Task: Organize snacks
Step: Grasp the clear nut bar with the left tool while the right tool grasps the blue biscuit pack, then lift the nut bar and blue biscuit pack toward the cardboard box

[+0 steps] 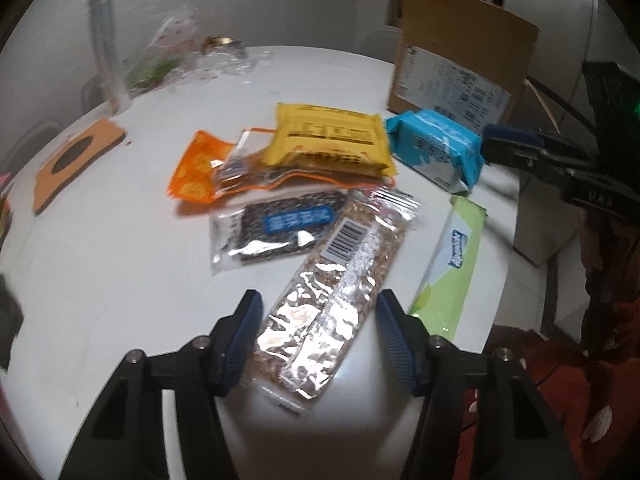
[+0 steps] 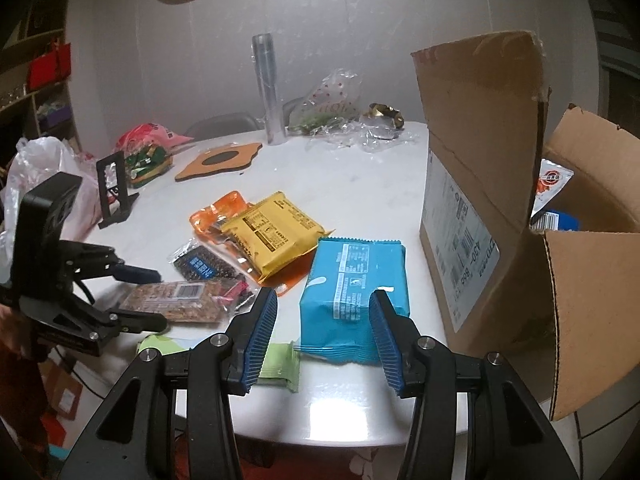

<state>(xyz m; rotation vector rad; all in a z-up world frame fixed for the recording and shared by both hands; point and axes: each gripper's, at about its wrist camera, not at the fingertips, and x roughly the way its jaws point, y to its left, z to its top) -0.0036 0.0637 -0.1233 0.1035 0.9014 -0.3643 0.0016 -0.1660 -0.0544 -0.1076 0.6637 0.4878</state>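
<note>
A clear-wrapped grain bar (image 1: 332, 292) lies on the white table (image 1: 120, 240) between the fingers of my left gripper (image 1: 320, 320). The jaws stand open; the right pad is clear of the wrapper. Beyond it lie a dark seed bar (image 1: 276, 228), a yellow packet (image 1: 328, 140) and an orange packet (image 1: 196, 172). A blue packet (image 2: 352, 280) lies flat beside the cardboard box (image 2: 480, 160). My right gripper (image 2: 322, 328) hangs open over its near end, the left pad apart from it. A green packet (image 2: 280, 364) lies at the table's near edge.
The box's flaps stand open, with snack packets inside (image 2: 554, 200). An orange coaster (image 2: 218, 162), a clear tube (image 2: 268, 88), crumpled plastic wrappers (image 2: 332, 108), a black stand (image 2: 114, 192) and bags of sweets (image 2: 144, 152) sit toward the back and left. The table's round edge is near.
</note>
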